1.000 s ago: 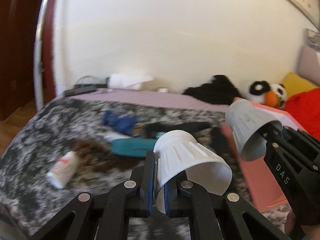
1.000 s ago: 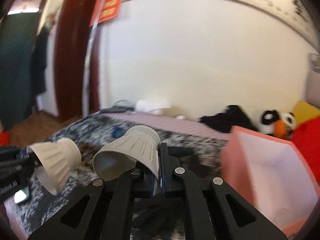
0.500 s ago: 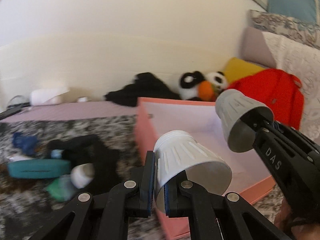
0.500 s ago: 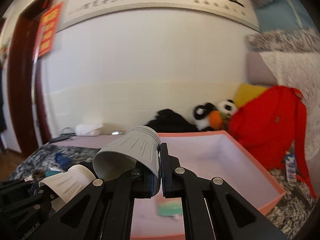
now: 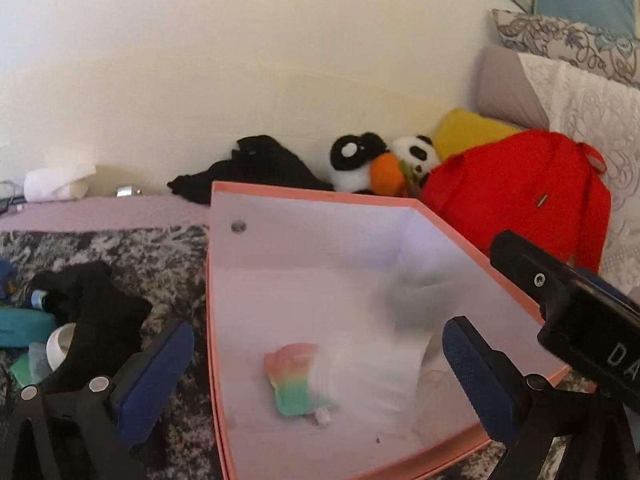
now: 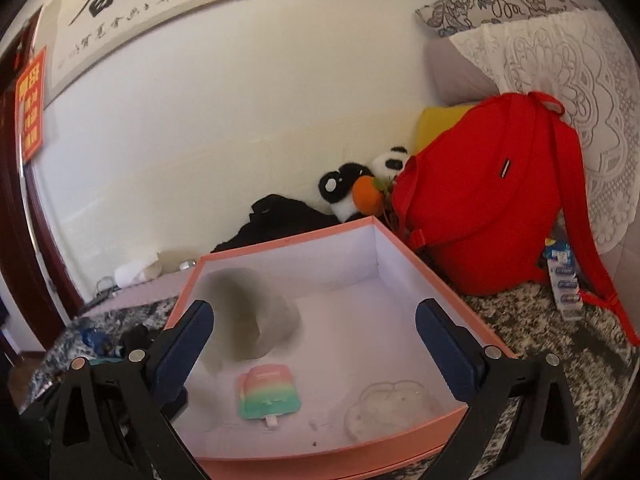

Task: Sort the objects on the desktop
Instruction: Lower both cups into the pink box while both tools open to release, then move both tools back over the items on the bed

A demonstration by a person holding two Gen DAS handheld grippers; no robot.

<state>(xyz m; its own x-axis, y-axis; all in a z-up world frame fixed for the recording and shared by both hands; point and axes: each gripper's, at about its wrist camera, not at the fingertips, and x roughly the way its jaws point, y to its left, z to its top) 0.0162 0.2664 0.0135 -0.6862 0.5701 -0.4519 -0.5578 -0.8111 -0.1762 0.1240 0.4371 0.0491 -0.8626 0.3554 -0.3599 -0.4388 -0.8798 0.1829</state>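
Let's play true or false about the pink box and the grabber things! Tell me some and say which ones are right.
1. Both grippers, left and right, have their jaws wide open. True.
2. A rainbow popsicle-shaped toy lies inside the pink box. True.
3. The red backpack sits inside the box. False: it stands outside, beside the box's far corner.
4. The left gripper grips a white cup. False: the blurred cup is loose between the open jaws, over the box.
5. A panda plush sits behind the box, by the wall. True.
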